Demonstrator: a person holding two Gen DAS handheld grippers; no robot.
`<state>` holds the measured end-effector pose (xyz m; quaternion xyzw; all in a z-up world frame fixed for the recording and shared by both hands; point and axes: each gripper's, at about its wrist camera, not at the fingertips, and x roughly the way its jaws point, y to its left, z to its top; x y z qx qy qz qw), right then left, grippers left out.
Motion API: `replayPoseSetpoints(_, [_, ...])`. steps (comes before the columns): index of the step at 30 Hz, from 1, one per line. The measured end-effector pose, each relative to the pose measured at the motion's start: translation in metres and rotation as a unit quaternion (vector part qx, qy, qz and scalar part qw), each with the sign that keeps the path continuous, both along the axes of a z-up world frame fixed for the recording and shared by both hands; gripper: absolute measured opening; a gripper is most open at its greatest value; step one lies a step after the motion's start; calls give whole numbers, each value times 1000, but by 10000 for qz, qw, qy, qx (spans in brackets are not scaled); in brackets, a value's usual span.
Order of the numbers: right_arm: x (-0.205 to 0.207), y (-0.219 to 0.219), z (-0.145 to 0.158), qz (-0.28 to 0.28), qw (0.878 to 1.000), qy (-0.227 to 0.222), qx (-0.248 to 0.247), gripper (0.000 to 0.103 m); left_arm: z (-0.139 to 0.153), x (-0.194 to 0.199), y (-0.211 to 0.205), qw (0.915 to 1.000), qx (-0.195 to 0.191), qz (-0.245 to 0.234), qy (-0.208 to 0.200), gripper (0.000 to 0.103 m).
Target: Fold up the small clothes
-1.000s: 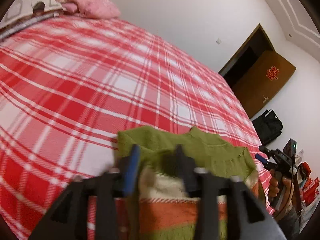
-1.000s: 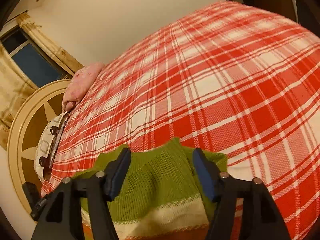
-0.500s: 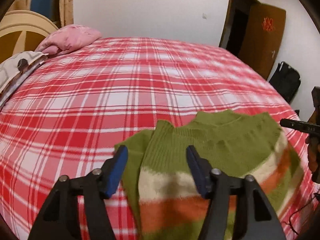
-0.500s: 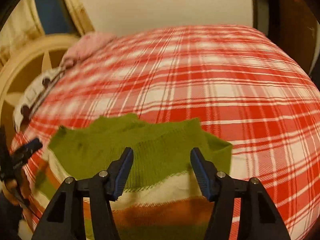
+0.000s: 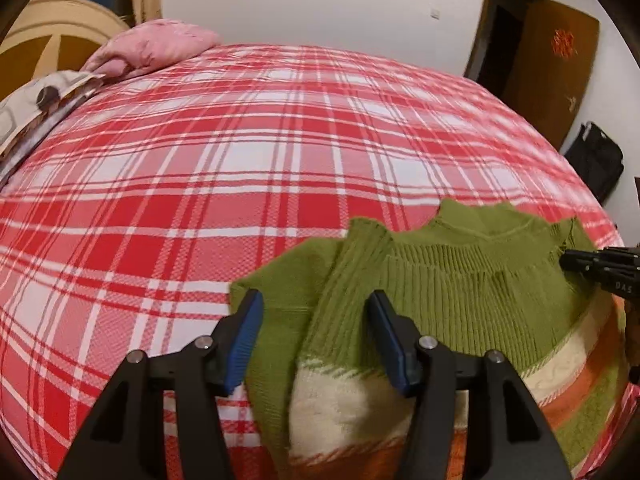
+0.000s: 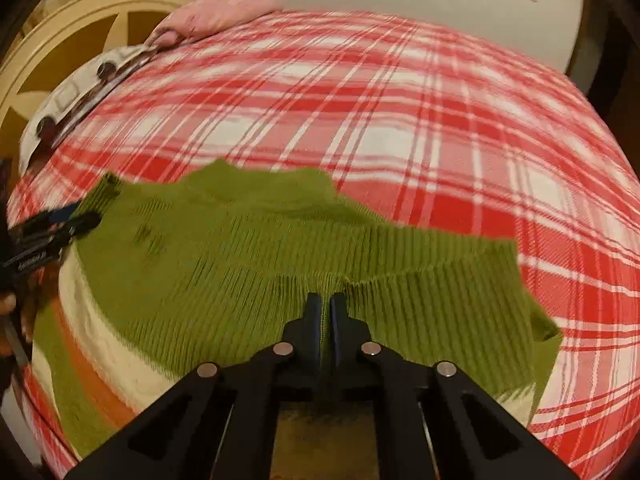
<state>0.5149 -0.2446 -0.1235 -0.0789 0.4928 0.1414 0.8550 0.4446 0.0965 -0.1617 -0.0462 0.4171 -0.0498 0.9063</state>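
- One sweater, green at the top with cream, orange and green stripes lower down, lies on the bed at the near edge; in the left view it fills the 4 to 6 o'clock part, in the right view the 6 to 9 o'clock part
- Its ribbed neck points toward 12 o'clock, away from both cameras, and one sleeve is folded in over the body at the left side in the left view
- Left gripper hovers over that folded sleeve with its blue-padded jaws spread wide, the knit showing between them; whether the pads touch the cloth cannot be told
- Right gripper has its jaws pressed together on a pinch of the green ribbed knit near the shoulder, and the cloth puckers into small pleats at the tips
- From the left view the right gripper's black tips show at 3 o'clock, at the sweater's far shoulder; from the right view the left gripper shows at 9 o'clock, blurred
- Bed cover is a red, pink and white plaid
- Pink pillow sits at the head of the bed near 11 o'clock, with a patterned pillow beside it toward 10 o'clock
- Round cream and brown headboard stands behind the pillows
- Brown door stands at 2 o'clock and a black bag sits on the floor below it
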Motion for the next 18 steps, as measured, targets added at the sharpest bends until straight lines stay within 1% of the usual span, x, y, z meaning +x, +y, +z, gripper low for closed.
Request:
replayPoseSetpoints(1, [1,0,4,-93,9999,-134,-35,3,0,-1,2,10000,11,71,-36,59])
replayPoseSetpoints(3, [6,1,13,-241,9992,-313,-8,3,-3,-1,1,9996,186,216,-6,68])
replayPoseSetpoints(4, [11,1,14,-338,9989,-339,-18,3,-4,1,4,9994,170,285,6,70])
replayPoseSetpoints(6, [19,3,12,-444,9986,-285,-23,3,-8,2,11,9990,66,436,84,73])
replayPoseSetpoints(7, [24,4,7,-460,9987,-221,-34,3,-9,3,15,9986,21,511,118,77])
replayPoseSetpoints(9, [27,5,1,-550,9978,-267,-247,4,-9,3,19,9980,-42,622,113,79])
replayPoseSetpoints(10, [29,2,-4,-544,9984,-124,-123,4,-9,2,20,9977,2,673,112,80])
replayPoseSetpoints(11, [30,-2,-5,-578,9983,-63,6,6,-8,2,22,9972,37,746,98,80])
replayPoseSetpoints(12, [27,-7,-2,-629,9979,-108,128,10,-6,2,24,9966,49,822,63,80])
replayPoseSetpoints(14, [20,-17,6,-735,9970,-149,205,39,-8,3,28,9960,69,886,83,80])
replayPoseSetpoints(15, [15,-23,12,-777,9965,-155,277,43,-9,4,32,9955,13,944,92,80])
replayPoseSetpoints(18, [-17,-45,34,-721,9949,-246,662,45,-10,6,40,9939,-127,1092,125,80])
